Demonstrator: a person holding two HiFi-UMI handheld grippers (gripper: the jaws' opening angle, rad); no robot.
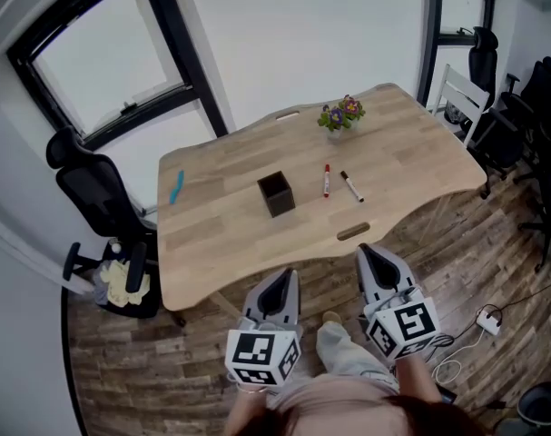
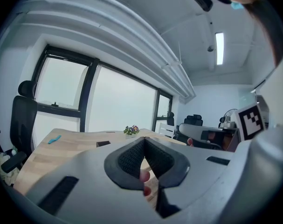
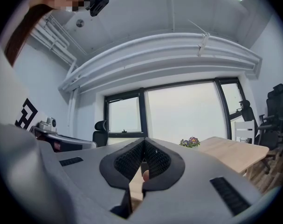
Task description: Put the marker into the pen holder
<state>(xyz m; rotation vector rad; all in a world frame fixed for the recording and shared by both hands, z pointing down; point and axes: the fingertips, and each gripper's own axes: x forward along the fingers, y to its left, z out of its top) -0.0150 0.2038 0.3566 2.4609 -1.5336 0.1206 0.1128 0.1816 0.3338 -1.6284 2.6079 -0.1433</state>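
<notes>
Open tabletop fronts the pen holder; red marker and black-capped marker lie beside it.

Seen from the left tongs, their grey body hides most of the surface — a pinkish speck shows through the gap, too small to identify. In the head view, a blue object at centre left is also too small to name.

The left tongs and right tongs are grey.
</notes>
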